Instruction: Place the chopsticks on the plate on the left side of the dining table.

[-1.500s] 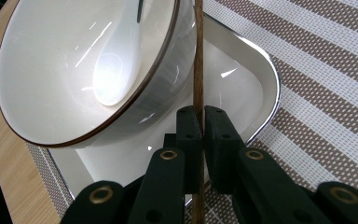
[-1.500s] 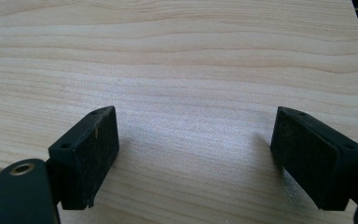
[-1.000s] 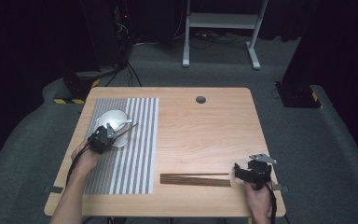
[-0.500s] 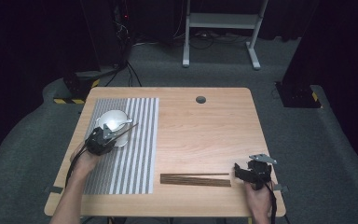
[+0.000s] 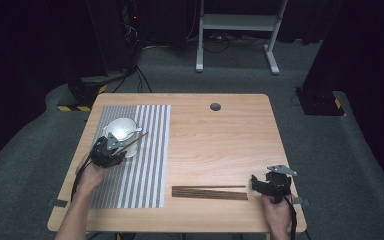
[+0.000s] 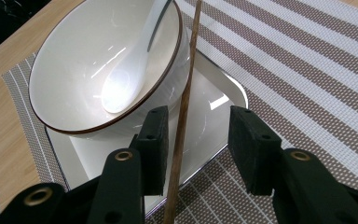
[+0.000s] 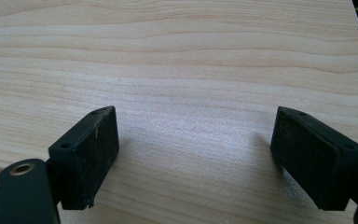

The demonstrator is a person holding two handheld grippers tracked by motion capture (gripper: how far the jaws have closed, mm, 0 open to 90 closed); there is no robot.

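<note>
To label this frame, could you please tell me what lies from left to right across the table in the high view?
Left gripper beside the white bowl on the striped placemat → dark chopsticks on bare wood → right gripper.

no readable text anywhere

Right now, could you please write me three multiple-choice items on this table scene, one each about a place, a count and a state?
1. Where does the white bowl stand?
A. on a tray on the striped placemat
B. on bare wood
C. beside the right gripper

2. How many spoons lie in the bowl?
A. none
B. one
C. three

3. How are the right gripper's jaws?
A. shut on a chopstick
B. shut, empty
C. open, empty

Answers: 1 A, the left gripper view shows the tray beneath it. 2 B, a single white spoon. 3 C, bare wood shows between them.
</note>
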